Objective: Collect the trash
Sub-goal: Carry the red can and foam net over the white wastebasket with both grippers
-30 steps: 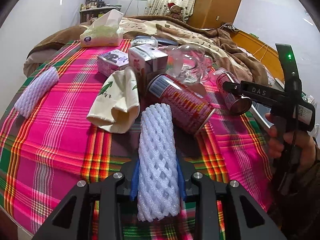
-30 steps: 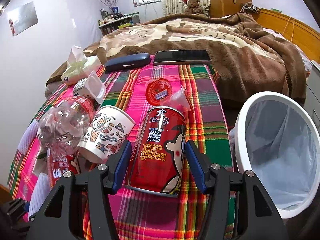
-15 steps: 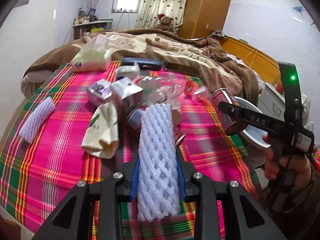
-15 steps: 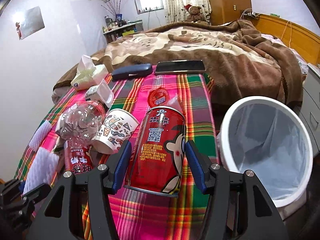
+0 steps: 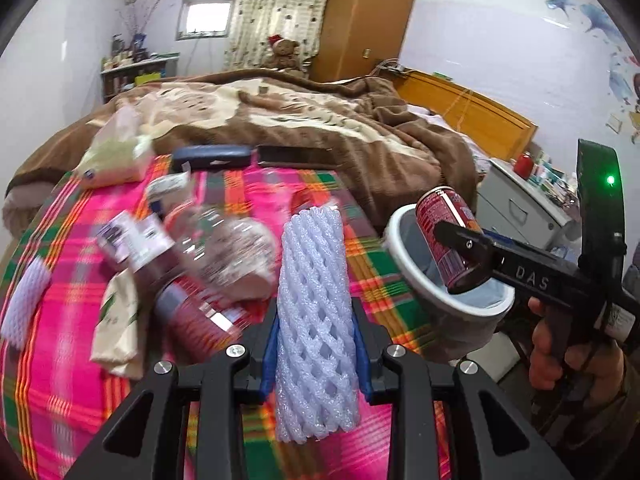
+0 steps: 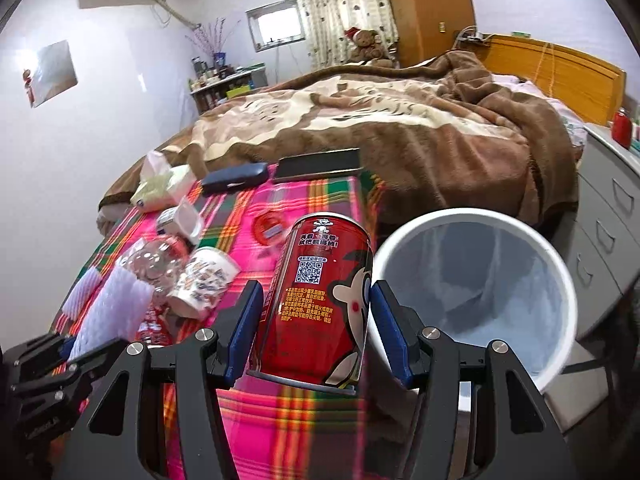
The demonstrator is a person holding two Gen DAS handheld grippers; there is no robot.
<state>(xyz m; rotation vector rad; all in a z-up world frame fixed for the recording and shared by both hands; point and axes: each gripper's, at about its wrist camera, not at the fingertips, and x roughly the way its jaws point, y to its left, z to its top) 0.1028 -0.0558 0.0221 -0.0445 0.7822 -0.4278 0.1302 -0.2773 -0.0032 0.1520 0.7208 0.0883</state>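
Both grippers have lifted since 1 second ago: right gripper (image 6: 316, 320) clamps the red can (image 6: 320, 300) beside the white bin (image 6: 472, 216), lower right; left gripper (image 5: 316, 340) clamps the foam net sleeve (image 5: 316, 320), centre frame; next, release over bin.

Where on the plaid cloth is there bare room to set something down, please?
Bare plaid cloth lies near its edge, below the red can, and beside the white bin. Around the clear bottle and paper cup it is crowded.
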